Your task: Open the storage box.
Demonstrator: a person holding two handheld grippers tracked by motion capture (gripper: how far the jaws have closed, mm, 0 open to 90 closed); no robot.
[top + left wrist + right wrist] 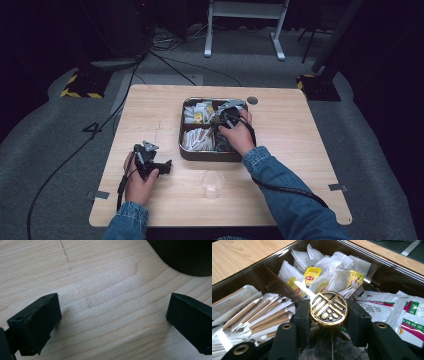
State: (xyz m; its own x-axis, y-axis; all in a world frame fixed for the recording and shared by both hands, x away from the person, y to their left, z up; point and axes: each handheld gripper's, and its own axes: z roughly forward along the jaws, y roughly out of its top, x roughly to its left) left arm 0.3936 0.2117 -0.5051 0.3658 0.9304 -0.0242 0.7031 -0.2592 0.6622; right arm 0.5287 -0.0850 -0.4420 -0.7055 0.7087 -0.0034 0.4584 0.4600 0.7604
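A dark metal box [210,156] with several compartments stands mid-table. At its centre rises a round gold knob [328,308] with a black pattern. My right gripper [227,116] reaches down into the box, and its jaws [328,315] press on the knob from both sides. White tea bags with yellow tags [322,275] fill the compartment beyond it. My left gripper [162,167] rests low over the bare wood [100,290] left of the box, its jaws [112,320] wide apart with nothing between them.
Paper stick packets [259,312] lie in the left compartment and green-and-white sachets [409,315] in the right one. A clear plastic cup [212,184] stands in front of the box. A small dark disc [252,100] sits near the table's far edge. The box's rounded corner [190,255] lies just beyond the left gripper.
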